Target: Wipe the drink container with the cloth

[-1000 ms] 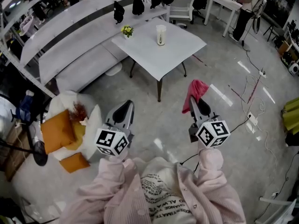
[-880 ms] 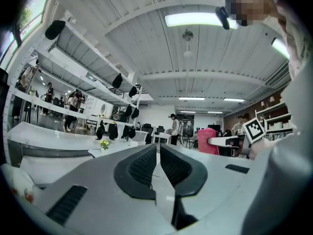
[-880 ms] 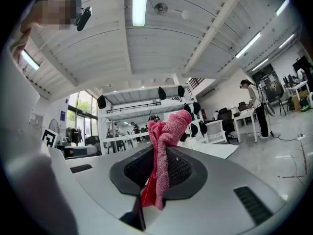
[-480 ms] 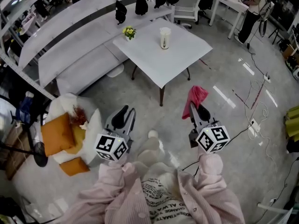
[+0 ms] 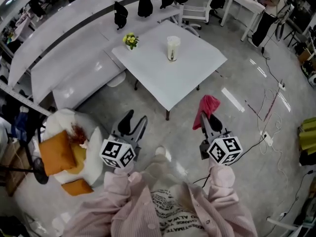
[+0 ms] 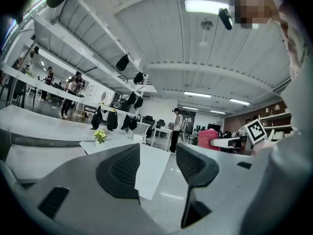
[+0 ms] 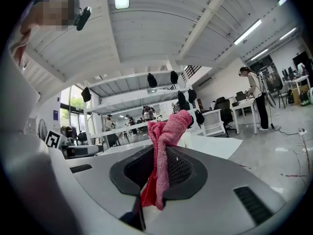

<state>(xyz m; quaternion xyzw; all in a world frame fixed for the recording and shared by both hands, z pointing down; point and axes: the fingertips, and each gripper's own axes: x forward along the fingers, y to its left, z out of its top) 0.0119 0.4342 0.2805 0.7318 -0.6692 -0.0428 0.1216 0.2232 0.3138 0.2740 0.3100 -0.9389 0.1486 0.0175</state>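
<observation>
The drink container (image 5: 171, 48) is a pale, tall cup standing upright on the white worktop (image 5: 190, 70), roughly in the middle of it and well apart from both sets of jaws. A little pot of yellow flowers (image 5: 130, 39) sits near the worktop's far left corner, apart from the cup.

The cloth (image 5: 208, 106) is pink-red, and it's not on the cup, it's with the right gripper (image 5: 210, 117). In the right gripper view the jaws are clamped shut on the cloth (image 7: 164, 146), with a bunched tuft sticking up past the tips and a bit hanging out below (so a mid-cloth pinch, not a corner).

The left gripper (image 5: 136, 120) is held out over the grey floor (image 5: 237, 83), level with the right one. Its jaws have just been opening and stand apart with nothing between them. In the left gripper view you only see the worktop's edge and floor through the gap of the left gripper (image 6: 156, 163), with the flowers (image 6: 100, 136) off to the left.

Both grippers are short of the worktop's near corner, and the person's pink sleeves (image 5: 222, 181) are at the bottom of the head view.
</observation>
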